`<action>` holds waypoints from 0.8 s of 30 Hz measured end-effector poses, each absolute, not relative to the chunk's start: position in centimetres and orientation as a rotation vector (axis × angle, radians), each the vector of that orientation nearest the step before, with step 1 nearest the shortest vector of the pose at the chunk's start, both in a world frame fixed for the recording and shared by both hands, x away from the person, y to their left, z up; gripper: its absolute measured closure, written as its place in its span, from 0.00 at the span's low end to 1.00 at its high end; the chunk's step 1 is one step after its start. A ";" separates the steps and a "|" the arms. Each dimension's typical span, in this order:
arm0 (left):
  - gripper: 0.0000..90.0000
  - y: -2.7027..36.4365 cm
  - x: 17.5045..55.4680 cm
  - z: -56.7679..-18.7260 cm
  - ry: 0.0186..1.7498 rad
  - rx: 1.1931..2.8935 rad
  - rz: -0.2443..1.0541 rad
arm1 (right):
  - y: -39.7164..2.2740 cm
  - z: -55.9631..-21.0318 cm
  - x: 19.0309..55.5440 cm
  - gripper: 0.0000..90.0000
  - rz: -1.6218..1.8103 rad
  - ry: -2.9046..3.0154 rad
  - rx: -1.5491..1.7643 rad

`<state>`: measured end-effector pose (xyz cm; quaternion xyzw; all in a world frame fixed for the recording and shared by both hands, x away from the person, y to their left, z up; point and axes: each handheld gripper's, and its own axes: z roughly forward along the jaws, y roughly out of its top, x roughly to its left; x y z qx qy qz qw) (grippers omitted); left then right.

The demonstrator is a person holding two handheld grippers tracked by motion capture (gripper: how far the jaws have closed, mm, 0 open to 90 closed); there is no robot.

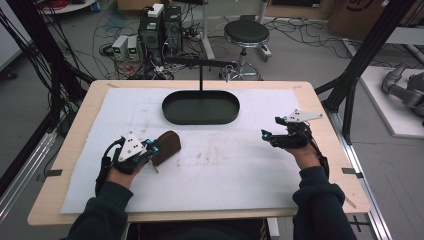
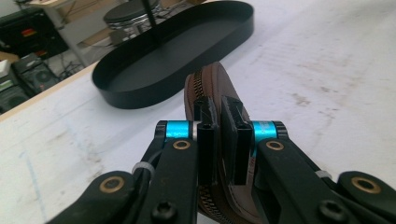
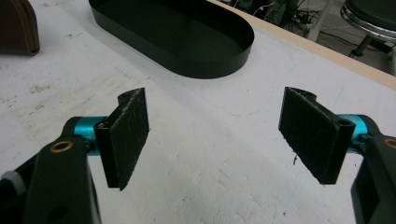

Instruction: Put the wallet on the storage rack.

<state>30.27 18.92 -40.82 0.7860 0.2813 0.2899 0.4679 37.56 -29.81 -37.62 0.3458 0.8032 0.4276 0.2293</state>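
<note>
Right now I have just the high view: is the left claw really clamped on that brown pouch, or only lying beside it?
Observer: Clamped. In the left gripper view, the left claw is nearly shut on a thin part of the brown pouch.
Operator: Which part?
Observer: Right beside the zipper, which runs on under the jaws.
Operator: And the right claw?
Observer: In the right gripper view, the right claw is open and holds nothing. Its pads stand wide apart above the white mat.

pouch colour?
Brown, with a zip along its edge; the pouch shows best in the left gripper view.
</note>
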 end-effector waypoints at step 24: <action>0.93 17.8 30.2 -41.0 0.592 1.949 0.659 | -25.1 -37.5 38.0 0.27 1.274 2.242 0.883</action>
